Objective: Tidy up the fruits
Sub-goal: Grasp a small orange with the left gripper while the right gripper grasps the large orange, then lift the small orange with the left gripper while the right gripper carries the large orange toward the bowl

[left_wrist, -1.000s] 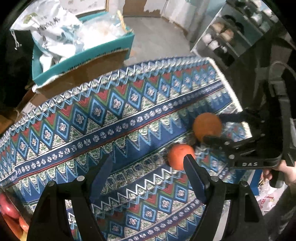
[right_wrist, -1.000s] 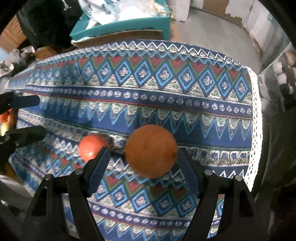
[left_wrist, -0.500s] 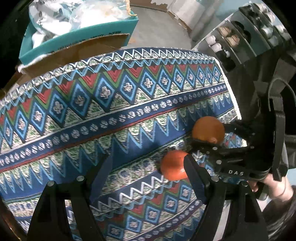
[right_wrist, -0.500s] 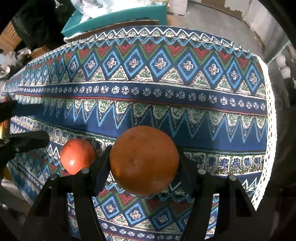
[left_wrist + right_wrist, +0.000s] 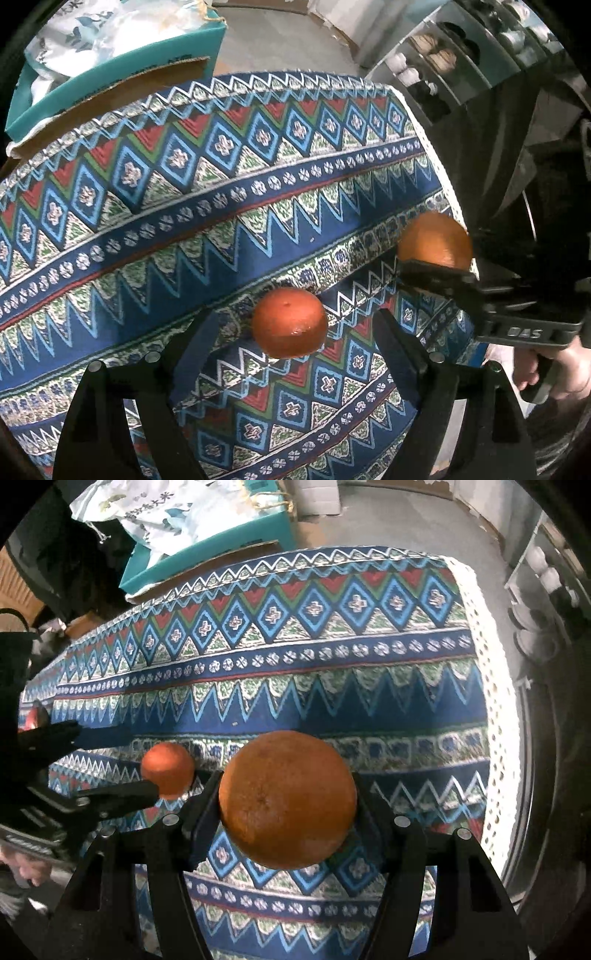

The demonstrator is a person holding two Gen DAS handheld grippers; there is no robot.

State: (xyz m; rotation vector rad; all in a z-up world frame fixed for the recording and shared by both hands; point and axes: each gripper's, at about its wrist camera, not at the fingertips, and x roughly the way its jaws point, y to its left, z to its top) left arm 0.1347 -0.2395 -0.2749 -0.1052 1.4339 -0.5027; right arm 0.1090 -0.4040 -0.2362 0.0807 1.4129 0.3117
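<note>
Lifted now, big orange (image 5: 287, 799) sits clamped in right jaws; left jaws widening around small orange (image 5: 290, 323).

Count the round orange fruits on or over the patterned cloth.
2. The large orange is clamped in the right claw. The smaller orange lies on the cloth between the left claw's opening jaws, untouched. Others may sit out of view.

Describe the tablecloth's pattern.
The tablecloth has blue geometric bands of diamonds, zigzags and rosettes with red and green accents and a white lace edge; the right wrist view shows it best.
</note>
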